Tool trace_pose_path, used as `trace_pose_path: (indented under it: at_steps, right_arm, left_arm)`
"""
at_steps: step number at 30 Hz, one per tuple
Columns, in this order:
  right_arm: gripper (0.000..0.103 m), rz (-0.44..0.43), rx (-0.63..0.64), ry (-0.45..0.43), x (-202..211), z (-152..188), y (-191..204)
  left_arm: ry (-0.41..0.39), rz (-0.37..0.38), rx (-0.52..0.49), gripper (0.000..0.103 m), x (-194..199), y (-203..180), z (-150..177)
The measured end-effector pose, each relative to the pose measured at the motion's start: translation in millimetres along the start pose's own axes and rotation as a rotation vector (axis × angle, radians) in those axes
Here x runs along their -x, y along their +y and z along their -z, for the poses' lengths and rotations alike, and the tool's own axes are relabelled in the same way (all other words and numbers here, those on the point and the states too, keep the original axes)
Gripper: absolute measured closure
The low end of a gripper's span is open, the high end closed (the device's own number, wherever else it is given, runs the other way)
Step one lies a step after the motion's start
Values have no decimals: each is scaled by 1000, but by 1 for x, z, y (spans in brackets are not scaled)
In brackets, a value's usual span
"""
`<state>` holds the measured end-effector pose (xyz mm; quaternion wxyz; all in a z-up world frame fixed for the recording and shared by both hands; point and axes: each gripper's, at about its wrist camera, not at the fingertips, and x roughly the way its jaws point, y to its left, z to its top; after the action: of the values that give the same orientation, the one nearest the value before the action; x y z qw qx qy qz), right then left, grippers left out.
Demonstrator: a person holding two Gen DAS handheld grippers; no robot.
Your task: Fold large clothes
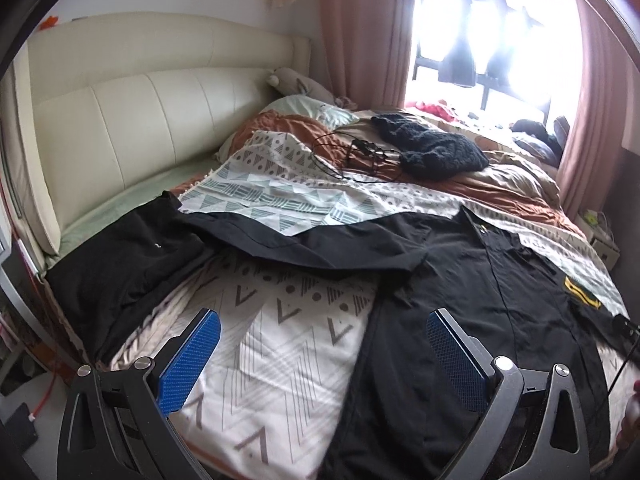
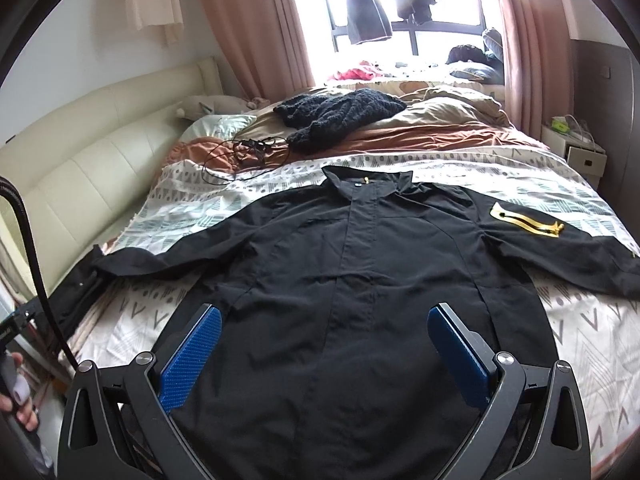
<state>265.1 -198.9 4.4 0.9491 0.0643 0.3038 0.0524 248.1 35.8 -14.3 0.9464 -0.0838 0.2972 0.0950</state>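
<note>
A large black jacket (image 2: 352, 280) lies spread flat, front up, on the patterned bedspread (image 2: 580, 344), collar away from me and both sleeves stretched sideways. A yellow patch (image 2: 524, 224) marks its right sleeve. My right gripper (image 2: 324, 322) hovers open over the jacket's lower body, nothing between its blue pads. In the left wrist view the same jacket (image 1: 460, 288) fills the right half, its left sleeve (image 1: 256, 236) reaching toward a second black garment (image 1: 128, 256) at the bed's left edge. My left gripper (image 1: 324, 326) is open above the bedspread (image 1: 260, 360), beside the jacket's left hem.
A dark knitted garment (image 2: 336, 114) and a tangle of black cable (image 2: 248, 152) lie farther up the bed on a brown duvet (image 2: 440, 136). A cream padded headboard (image 1: 132, 120) runs along the left. A white bedside unit (image 2: 576, 148) stands right of the bed. A hand (image 2: 20, 400) shows at far left.
</note>
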Motion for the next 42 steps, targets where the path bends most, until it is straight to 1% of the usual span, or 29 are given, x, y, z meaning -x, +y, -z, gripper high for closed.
trace_pose_path:
  at_steps: [5, 8, 10, 12, 15, 18, 20, 22, 25, 28, 31, 33, 35, 36, 37, 38, 39, 40, 42]
  right_arm:
    - [0, -14, -28, 34, -28, -16, 6]
    - [2, -45, -79, 55, -46, -24, 4]
    - [11, -42, -85, 59, -56, -28, 6]
    - [17, -30, -75, 71, -65, -31, 10]
    - [22, -20, -74, 89, -80, -37, 12]
    - [25, -11, -85, 104, -94, -41, 13]
    - [29, -9, -87, 113, -102, -43, 14]
    - [37, -15, -83, 129, -113, -44, 15]
    - [45, -21, -74, 155, -129, -43, 16]
    - [48, -25, -64, 183, -145, -40, 18]
    - [49, -38, -64, 197, -157, -39, 18]
    - [49, -47, -67, 199, -165, -39, 17]
    - [49, -54, -58, 207, -175, -40, 17]
    - [49, -61, -48, 210, -180, -41, 19]
    - [49, -67, -41, 212, -185, -42, 21]
    - [49, -76, -31, 213, -190, -43, 24]
    - [49, -80, -21, 215, -196, -45, 28]
    - [53, -82, -9, 218, -201, -47, 32]
    - [59, -87, 17, 226, -211, -52, 41]
  left_arm:
    - [7, 22, 44, 0, -29, 18, -21]
    - [12, 35, 68, 4, -48, 27, -30]
    - [26, 44, 84, 9, -60, 33, -35]
    - [49, 66, 110, 14, -78, 41, -40]
    - [75, 63, 141, 17, -103, 53, -46]
    - [108, 67, 194, 22, -129, 69, -49]
    - [143, 52, 233, 23, -151, 80, -49]
    - [172, 39, 258, 23, -170, 89, -49]
    - [207, 13, 281, 23, -198, 100, -48]
    - [231, -21, 307, 23, -223, 111, -49]
    - [256, -64, 326, 24, -246, 119, -49]
    - [265, -88, 318, 25, -260, 122, -51]
    - [290, -123, 318, 37, -280, 127, -52]
    - [303, -123, 330, 54, -287, 130, -51]
    - [316, -122, 343, 76, -293, 132, -50]
    - [341, -118, 366, 85, -299, 135, -47]
    - [344, -111, 379, 92, -301, 136, -48]
    - [327, -105, 377, 97, -297, 133, -49]
    - [275, -93, 340, 99, -286, 125, -59]
